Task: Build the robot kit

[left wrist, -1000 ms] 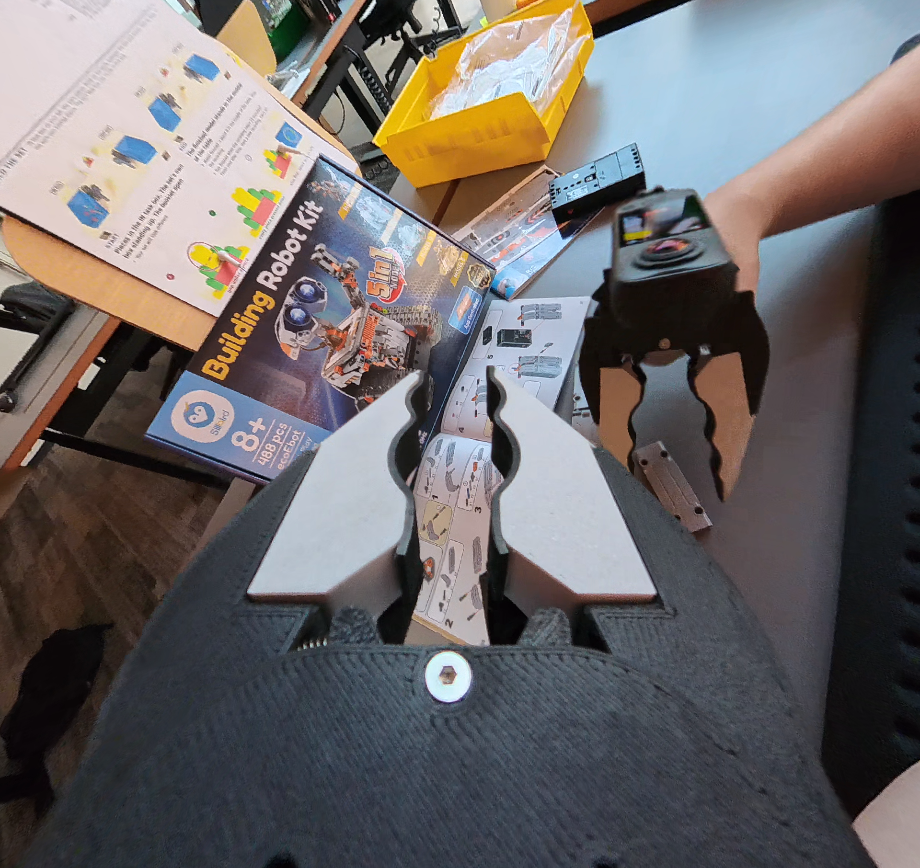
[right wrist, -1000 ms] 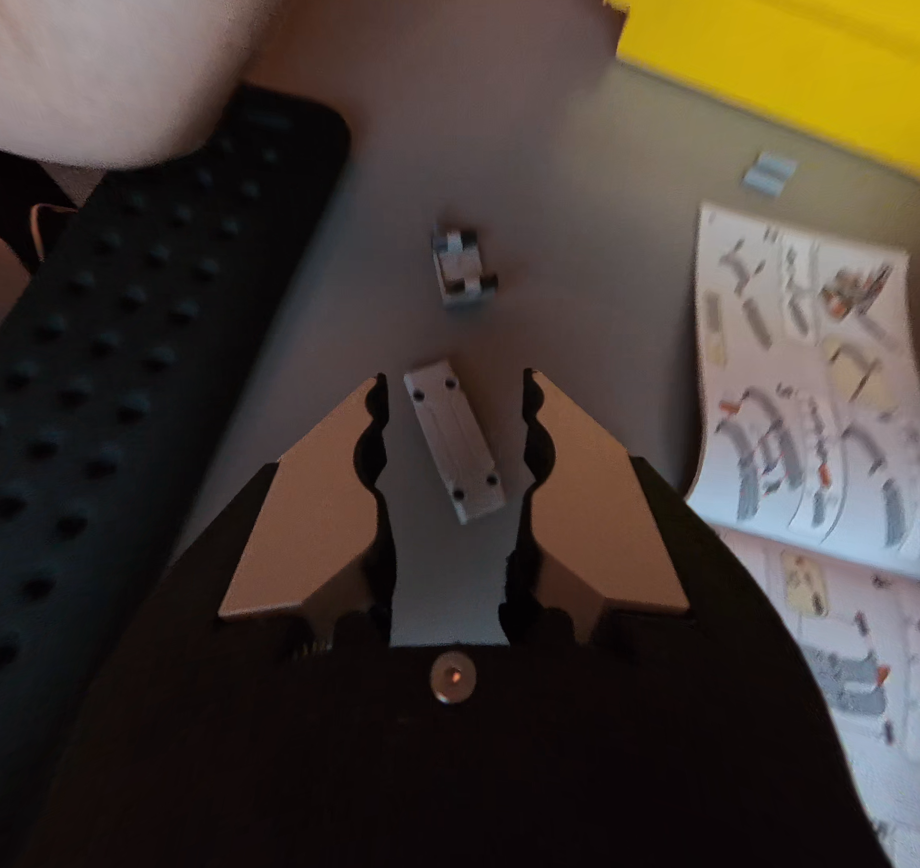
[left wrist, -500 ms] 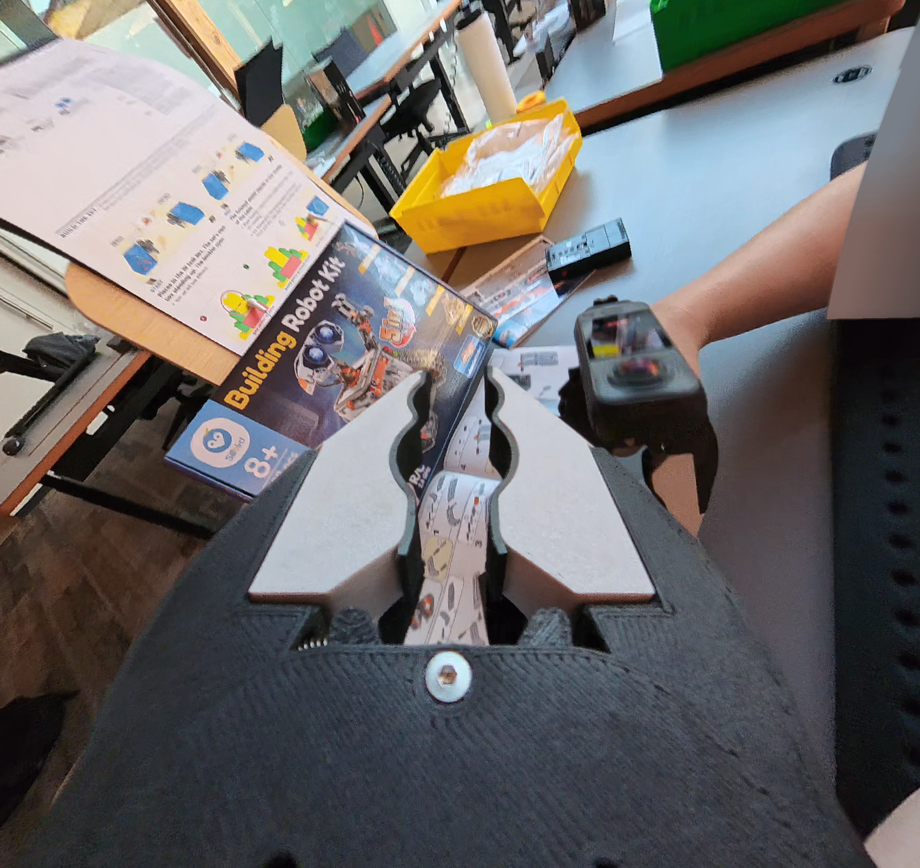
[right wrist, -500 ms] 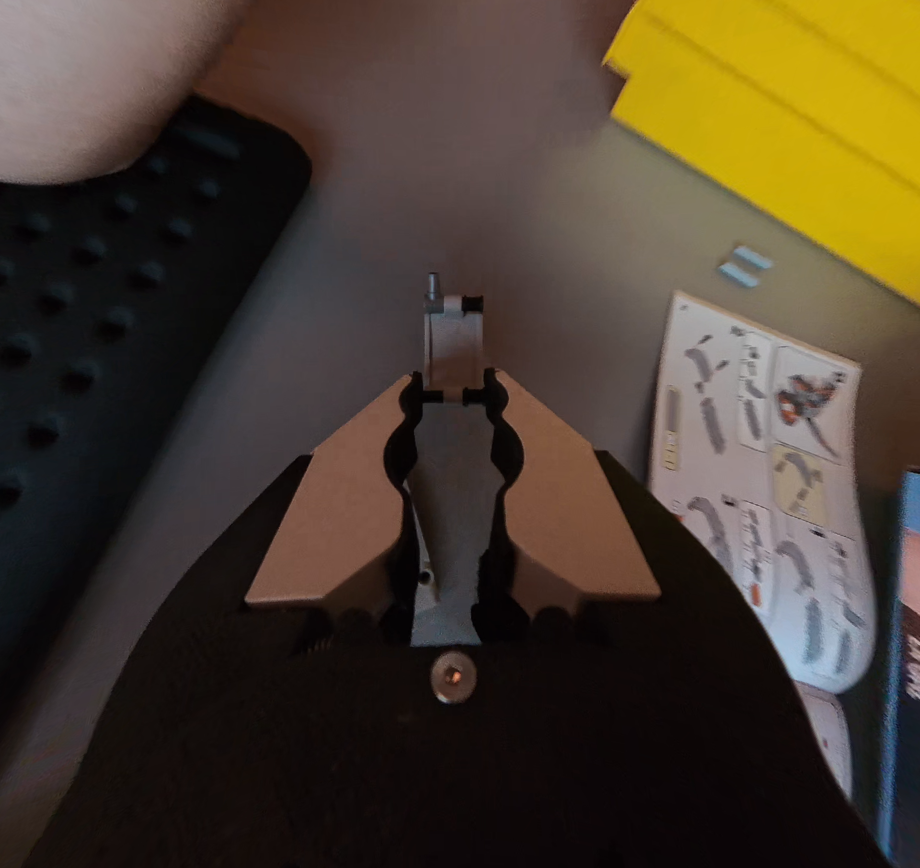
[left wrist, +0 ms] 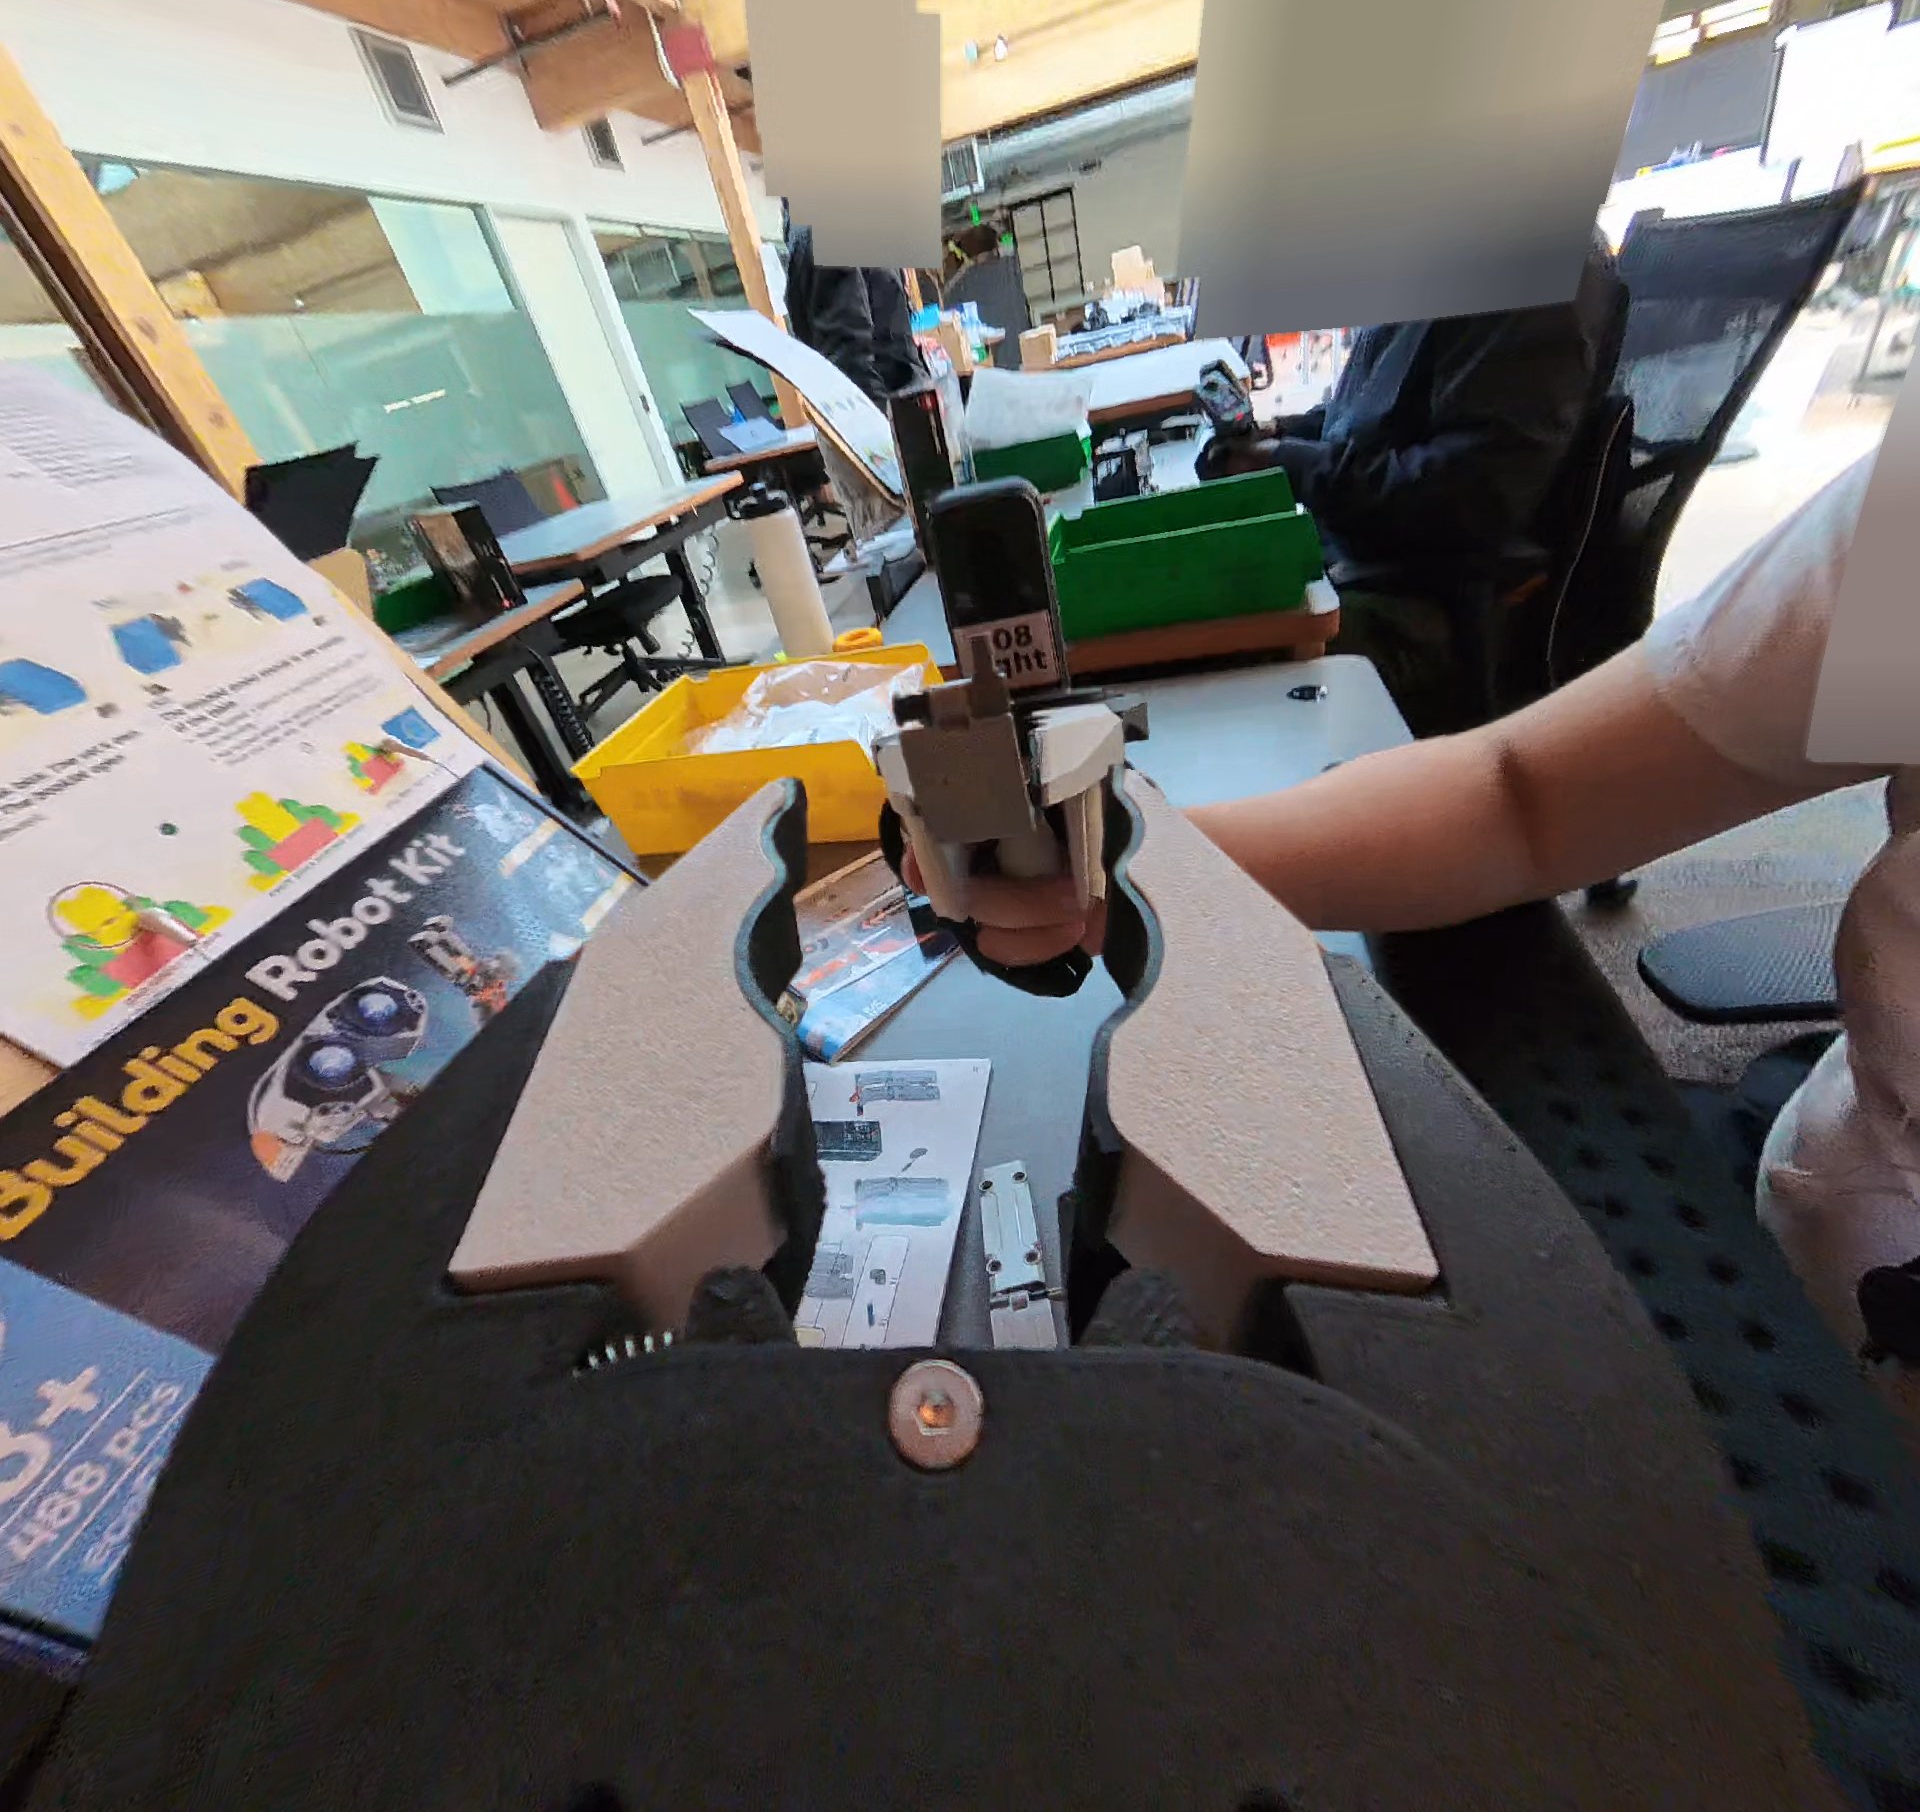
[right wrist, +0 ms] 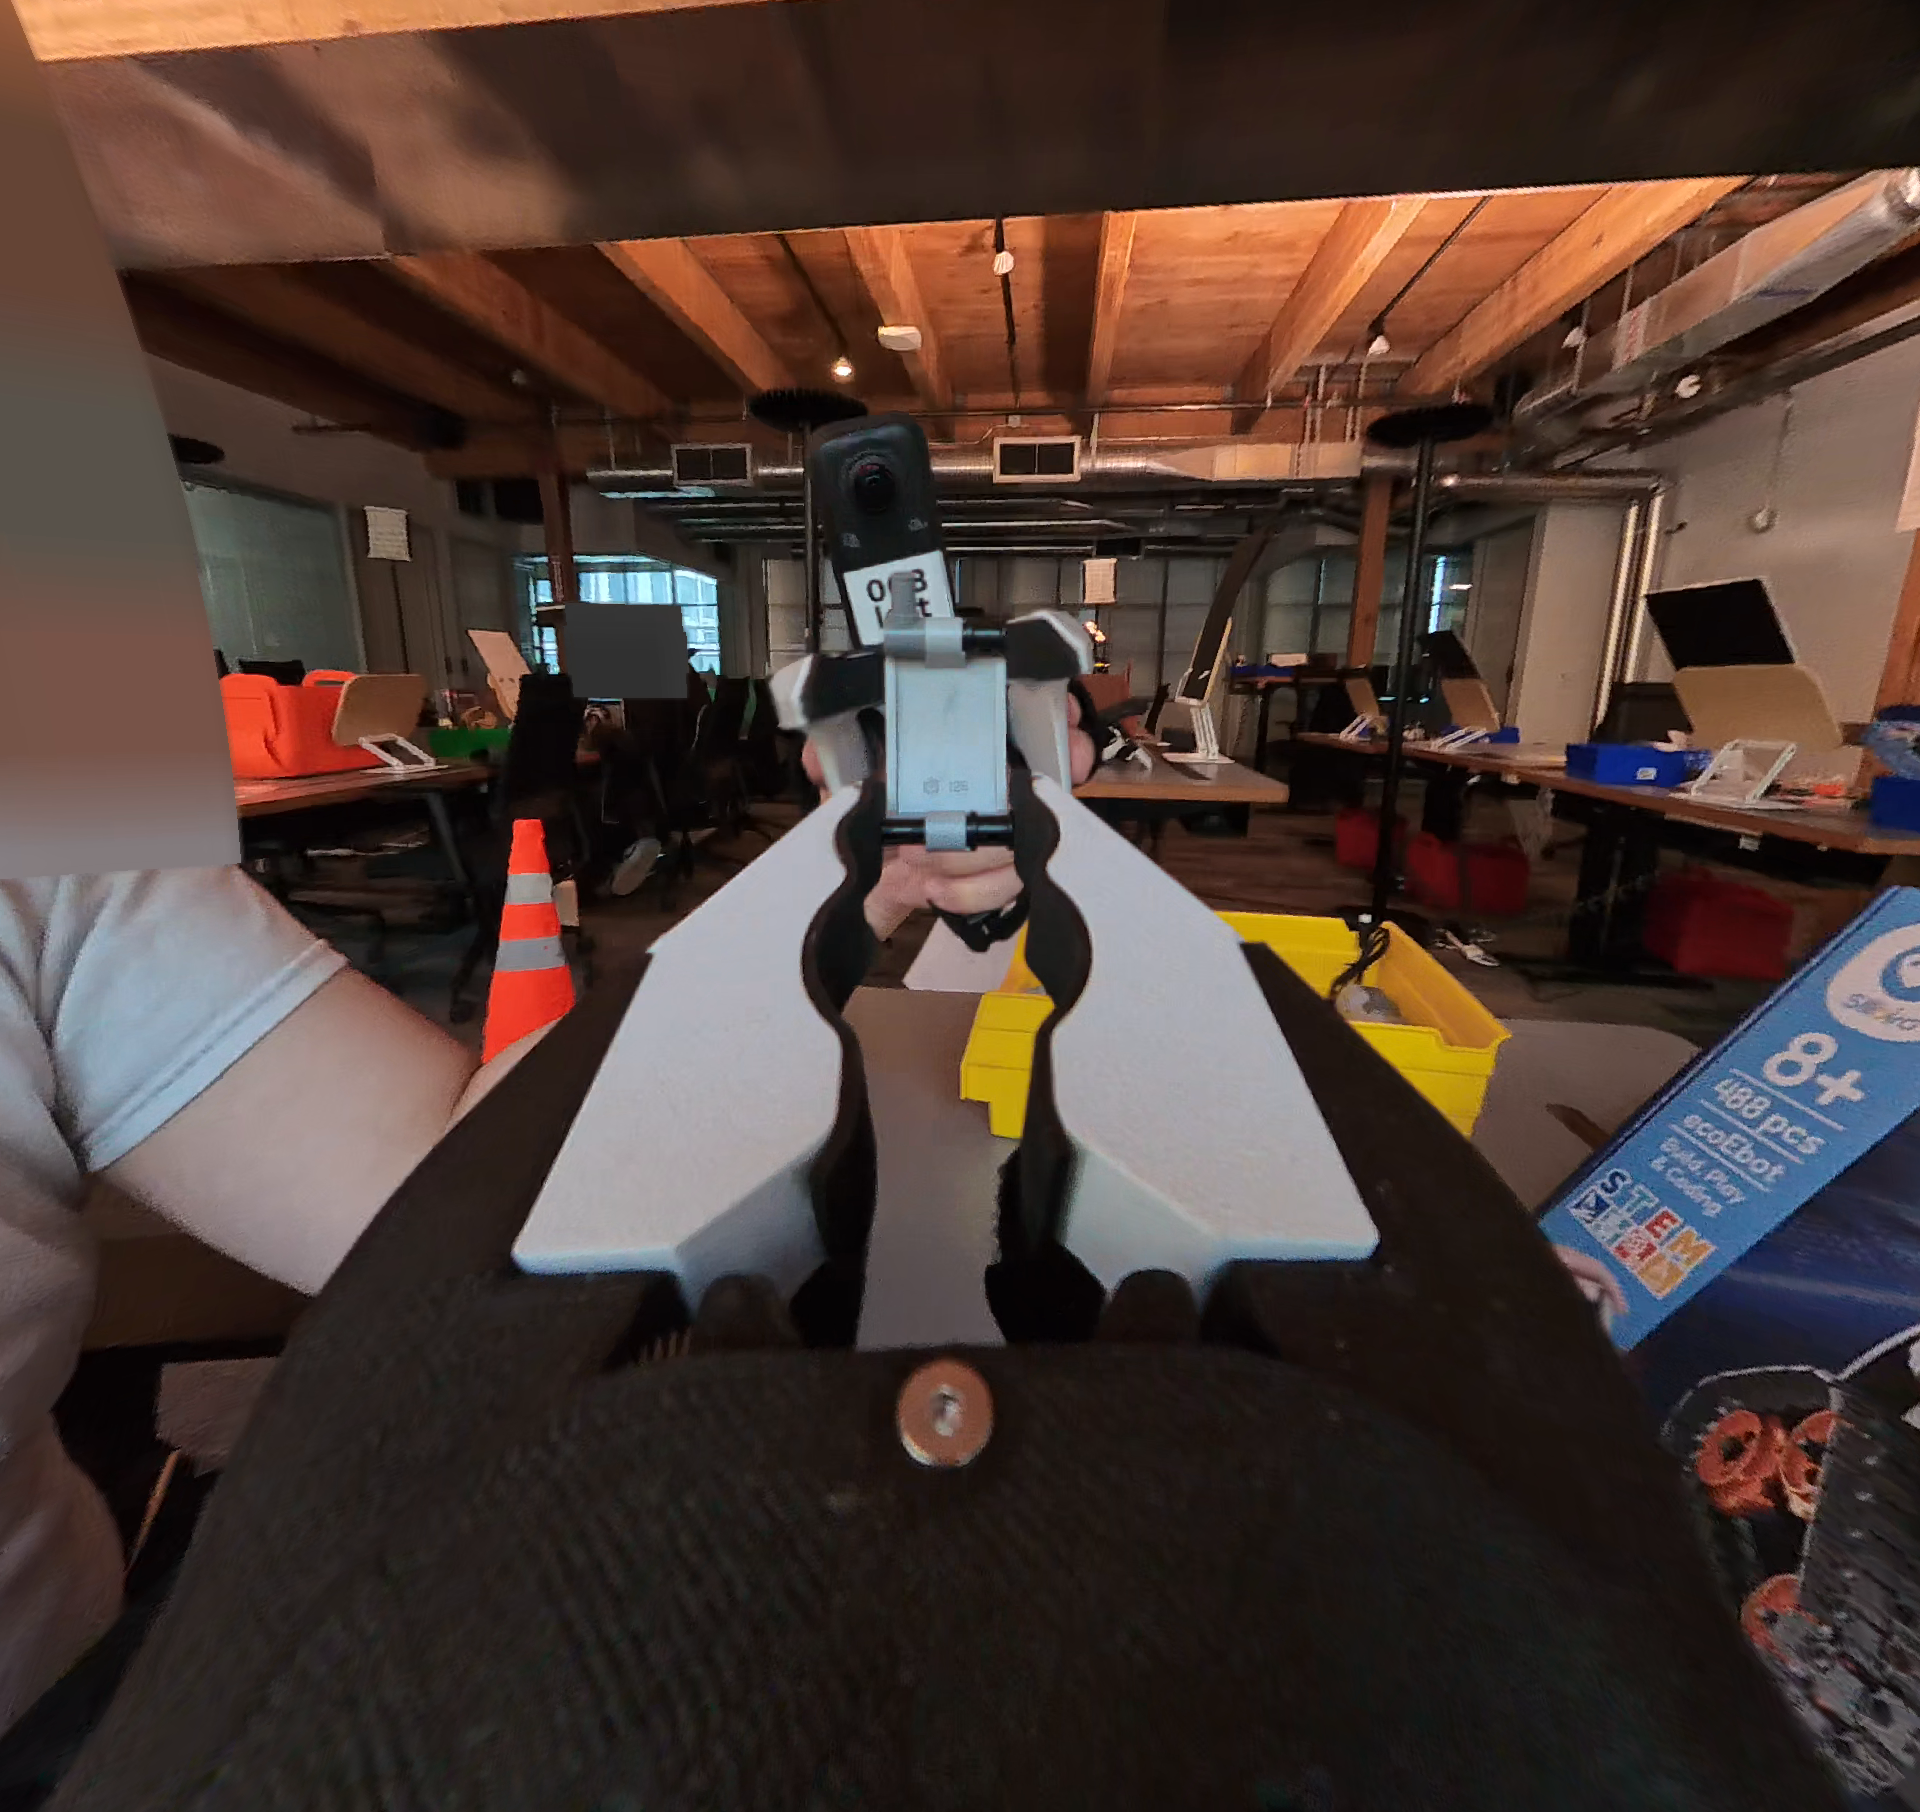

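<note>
Office backdrop, right gripper point(right wrist: 945, 817) clamping grey part point(right wrist: 945, 723), left gripper point(left wrist: 951, 827) agape

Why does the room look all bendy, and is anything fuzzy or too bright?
Left wrist view: the wide lens bows the wooden post; the grey part looks sharp; daylight far right is washed out. Right wrist view: ceiling beams curve, the right gripper glares white, the blue box softens near the edge.

The right gripper point(right wrist: 948, 827) pinched a grey plastic block point(right wrist: 945, 739) by its lower black pins, holding it upright in the air. Directly behind the block faced the left gripper point(right wrist: 930, 723), its camera point(right wrist: 876, 505) above. Below and right of the block sat a yellow bin point(right wrist: 1382, 1024), a blue kit box point(right wrist: 1756, 1139) farther right, an orange cone point(right wrist: 528, 941) to the left.
</note>
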Tool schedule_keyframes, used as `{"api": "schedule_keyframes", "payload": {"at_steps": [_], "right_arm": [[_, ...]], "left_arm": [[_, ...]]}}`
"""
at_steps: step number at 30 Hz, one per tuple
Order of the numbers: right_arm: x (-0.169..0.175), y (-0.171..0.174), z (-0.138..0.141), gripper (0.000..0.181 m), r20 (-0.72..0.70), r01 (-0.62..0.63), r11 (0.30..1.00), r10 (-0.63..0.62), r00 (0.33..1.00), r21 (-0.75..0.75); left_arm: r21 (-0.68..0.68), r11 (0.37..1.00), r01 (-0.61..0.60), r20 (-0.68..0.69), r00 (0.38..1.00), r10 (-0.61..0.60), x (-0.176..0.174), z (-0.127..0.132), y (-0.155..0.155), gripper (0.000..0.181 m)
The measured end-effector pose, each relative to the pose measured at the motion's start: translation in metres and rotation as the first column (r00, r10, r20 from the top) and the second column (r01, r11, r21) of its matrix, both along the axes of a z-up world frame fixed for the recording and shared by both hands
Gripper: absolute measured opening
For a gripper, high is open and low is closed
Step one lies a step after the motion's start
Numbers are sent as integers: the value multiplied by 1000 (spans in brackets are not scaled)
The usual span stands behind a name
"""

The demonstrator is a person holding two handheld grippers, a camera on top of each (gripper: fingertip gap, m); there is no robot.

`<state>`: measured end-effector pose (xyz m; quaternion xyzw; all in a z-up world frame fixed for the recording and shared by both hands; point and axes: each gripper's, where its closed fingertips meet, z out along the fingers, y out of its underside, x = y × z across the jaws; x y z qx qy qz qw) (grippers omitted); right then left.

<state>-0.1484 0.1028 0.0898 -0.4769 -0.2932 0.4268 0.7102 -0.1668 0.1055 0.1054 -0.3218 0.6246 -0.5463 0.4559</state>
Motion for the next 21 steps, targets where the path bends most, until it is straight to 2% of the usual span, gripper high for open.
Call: {"api": "schedule_keyframes", "payload": {"at_steps": [3,7,11,13,16,18,21], "right_arm": [[7,-3,6,24,-16,45,998,-45,999,53],[12,-5,10,24,-22,77,993,-75,997,93],[14,-3,5,24,2,81,992,-82,997,99],[14,-1,-3,24,91,80,992,-89,992,96],[21,-1,-7,27,264,149,977,-186,947,152],[22,-7,-5,27,361,177,962,-243,900,205],[20,-7,-14,29,519,218,946,-315,795,242]], "left_arm": [[38,999,9,-15,1000,-9,24,-3,-14,51],[22,1000,-3,73,997,2,38,10,-18,23],[69,997,-32,50,998,29,41,7,-17,23],[142,987,-71,-6,997,73,39,-3,-13,23],[315,929,-194,-101,967,235,36,-24,5,23],[433,867,-245,-161,926,342,33,-38,15,23],[540,809,-233,-208,894,397,33,-52,14,22]]}}
